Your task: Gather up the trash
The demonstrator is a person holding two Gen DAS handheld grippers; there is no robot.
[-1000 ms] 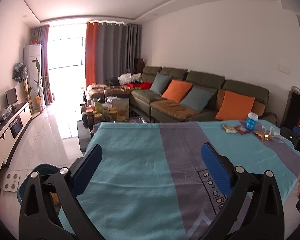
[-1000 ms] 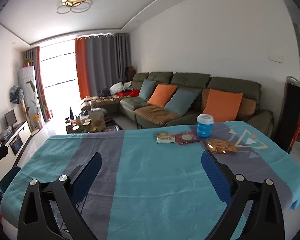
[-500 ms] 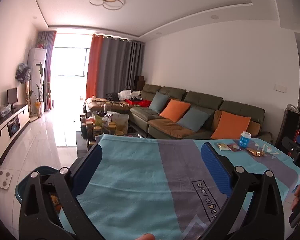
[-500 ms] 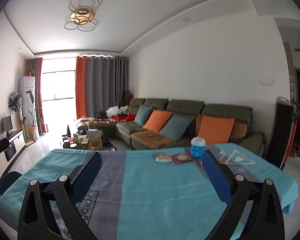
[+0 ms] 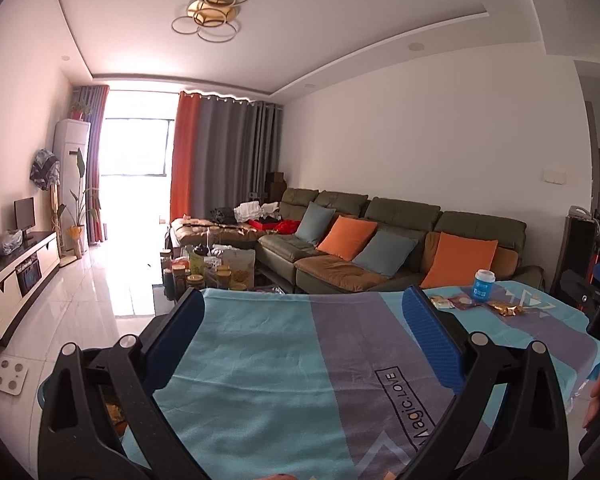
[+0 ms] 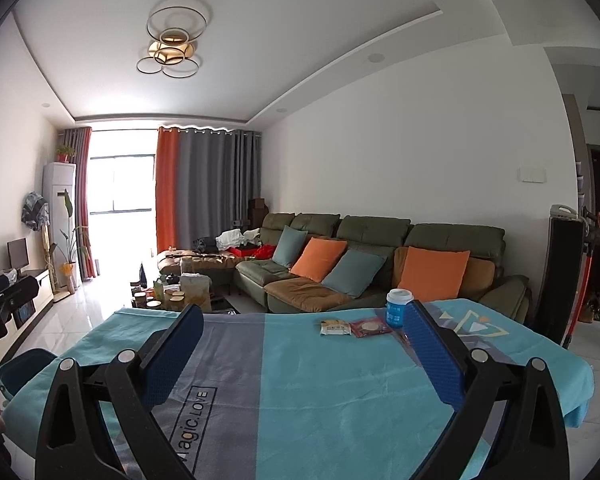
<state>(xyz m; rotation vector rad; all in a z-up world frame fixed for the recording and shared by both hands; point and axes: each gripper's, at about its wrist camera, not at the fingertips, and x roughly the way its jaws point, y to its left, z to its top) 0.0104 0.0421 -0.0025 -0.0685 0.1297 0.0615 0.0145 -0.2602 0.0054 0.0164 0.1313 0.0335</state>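
On the teal and grey tablecloth (image 5: 260, 360) (image 6: 320, 380), the trash lies at the far right end: a blue cup (image 5: 483, 283) (image 6: 398, 312), a pale yellow packet (image 5: 440, 302) (image 6: 335, 327), a red packet (image 5: 464, 303) (image 6: 370, 327) and a gold wrapper (image 5: 506, 309). My left gripper (image 5: 304, 314) is open and empty over the table's near left part, far from them. My right gripper (image 6: 303, 314) is open and empty too, short of the cup. Its right finger (image 6: 432, 352) hides the gold wrapper in the right wrist view.
A dark teal bin (image 5: 46, 384) (image 6: 24, 364) stands on the floor by the table's left end. Beyond the table are a green sofa (image 6: 380, 248) with orange cushions and a cluttered coffee table (image 5: 208, 272). A black upright appliance (image 6: 560, 276) stands to the right.
Both views have tilted upward, showing more ceiling and less table. The trash now sits lower and smaller in view. In the right wrist view the gold wrapper has slipped behind the right finger.
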